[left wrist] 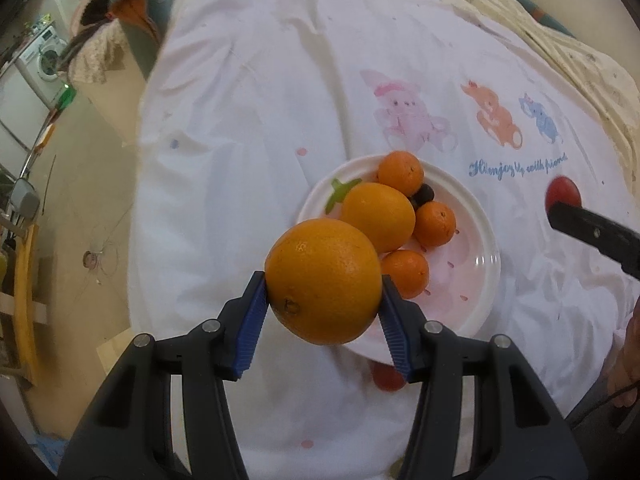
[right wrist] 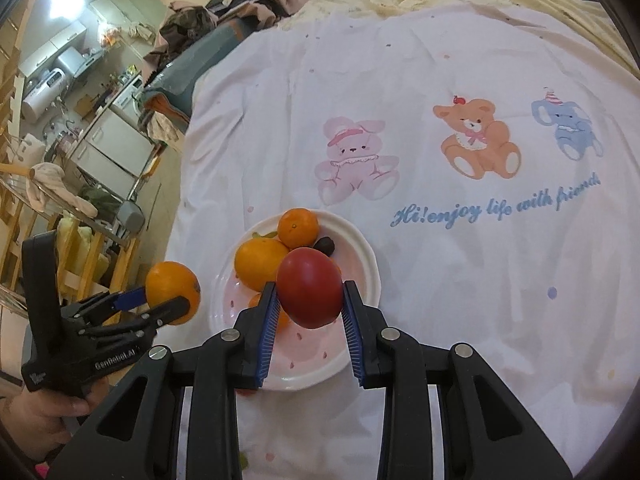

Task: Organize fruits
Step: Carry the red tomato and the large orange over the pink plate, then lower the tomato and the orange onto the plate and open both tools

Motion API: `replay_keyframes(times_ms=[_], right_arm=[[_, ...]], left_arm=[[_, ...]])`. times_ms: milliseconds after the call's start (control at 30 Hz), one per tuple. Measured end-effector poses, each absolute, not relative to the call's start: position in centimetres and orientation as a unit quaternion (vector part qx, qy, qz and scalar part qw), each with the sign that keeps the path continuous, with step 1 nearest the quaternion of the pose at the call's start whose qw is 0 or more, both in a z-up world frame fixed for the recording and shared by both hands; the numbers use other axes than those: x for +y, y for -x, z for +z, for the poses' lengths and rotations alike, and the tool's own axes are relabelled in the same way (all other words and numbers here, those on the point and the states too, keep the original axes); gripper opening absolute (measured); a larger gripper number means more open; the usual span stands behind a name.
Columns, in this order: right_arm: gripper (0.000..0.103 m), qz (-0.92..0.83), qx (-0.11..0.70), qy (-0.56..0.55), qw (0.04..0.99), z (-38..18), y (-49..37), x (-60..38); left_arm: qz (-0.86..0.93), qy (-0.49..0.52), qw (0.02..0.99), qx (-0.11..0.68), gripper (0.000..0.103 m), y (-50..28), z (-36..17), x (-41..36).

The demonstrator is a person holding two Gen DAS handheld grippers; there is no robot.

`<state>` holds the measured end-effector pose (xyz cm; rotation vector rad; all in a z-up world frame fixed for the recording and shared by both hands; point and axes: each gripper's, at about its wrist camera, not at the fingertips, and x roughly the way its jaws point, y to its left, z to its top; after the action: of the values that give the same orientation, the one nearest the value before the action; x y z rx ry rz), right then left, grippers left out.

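My left gripper (left wrist: 323,312) is shut on a large orange (left wrist: 323,280) and holds it above the near left rim of a white plate (left wrist: 480,276). The plate holds another orange (left wrist: 378,216), three small tangerines (left wrist: 401,172), a dark fruit (left wrist: 423,195) and a green piece (left wrist: 340,192). My right gripper (right wrist: 309,312) is shut on a red tomato (right wrist: 310,288) above the same plate (right wrist: 360,344). The left gripper with its orange (right wrist: 172,292) shows at the left of the right wrist view. A small red fruit (left wrist: 387,378) lies on the cloth by the plate's near rim.
The plate stands on a white cloth (right wrist: 440,60) printed with cartoon animals (right wrist: 476,140) and blue writing, over a bed. The cloth's left edge drops to the floor (left wrist: 80,208). A pile of clothes (right wrist: 224,20) lies at the far left. Kitchen furniture stands beyond.
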<state>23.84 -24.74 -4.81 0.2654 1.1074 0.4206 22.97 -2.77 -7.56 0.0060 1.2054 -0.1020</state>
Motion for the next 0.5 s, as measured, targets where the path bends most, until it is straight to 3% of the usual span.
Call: replay_keyframes(times_ms=[500], right_arm=[[0.033,0.204,0.575,-0.120,0.783,-10.1,-28.2,-23.3]], left_arm=[[-0.060,0.002,0.794,0.605,0.050,-24.7,-10.9,-3.7]])
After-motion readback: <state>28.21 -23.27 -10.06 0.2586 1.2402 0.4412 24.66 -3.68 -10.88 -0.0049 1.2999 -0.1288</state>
